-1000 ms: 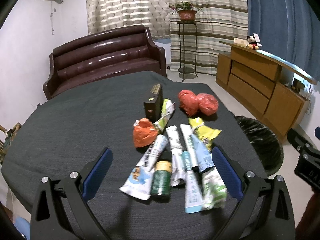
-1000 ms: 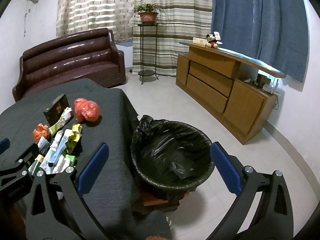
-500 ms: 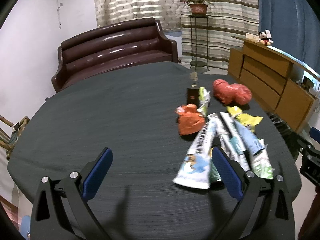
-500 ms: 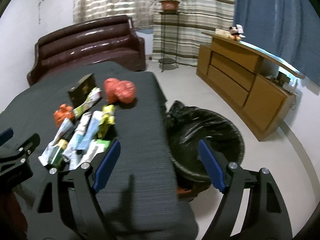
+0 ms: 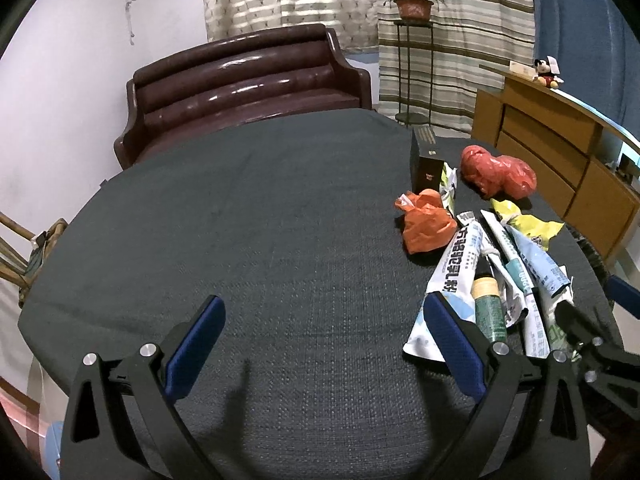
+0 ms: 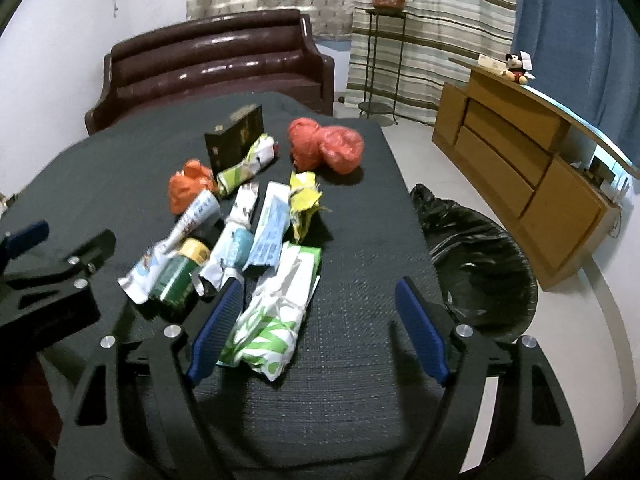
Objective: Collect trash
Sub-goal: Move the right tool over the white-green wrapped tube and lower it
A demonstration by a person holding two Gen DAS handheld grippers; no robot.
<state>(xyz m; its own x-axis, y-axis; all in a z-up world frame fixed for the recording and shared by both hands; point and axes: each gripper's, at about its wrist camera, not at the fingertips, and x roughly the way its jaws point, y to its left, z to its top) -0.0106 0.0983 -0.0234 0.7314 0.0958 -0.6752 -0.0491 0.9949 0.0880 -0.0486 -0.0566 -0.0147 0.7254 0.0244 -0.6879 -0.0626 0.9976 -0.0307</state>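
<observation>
In the right wrist view, the right gripper [image 6: 316,326] stands spread with nothing clenched. The green-and-white wrapper [image 6: 276,314] lies at lower centre just inside its left finger, long axis running up the frame. The left gripper [image 5: 320,342], also spread and empty, hovers over bare table [image 5: 248,216], farther off. The bin [image 6: 480,256] waits at right.

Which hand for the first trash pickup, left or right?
Right. The right gripper has the green-and-white wrapper partly between its open fingers, with the bin beside it. The left gripper faces bare tablecloth.
</observation>
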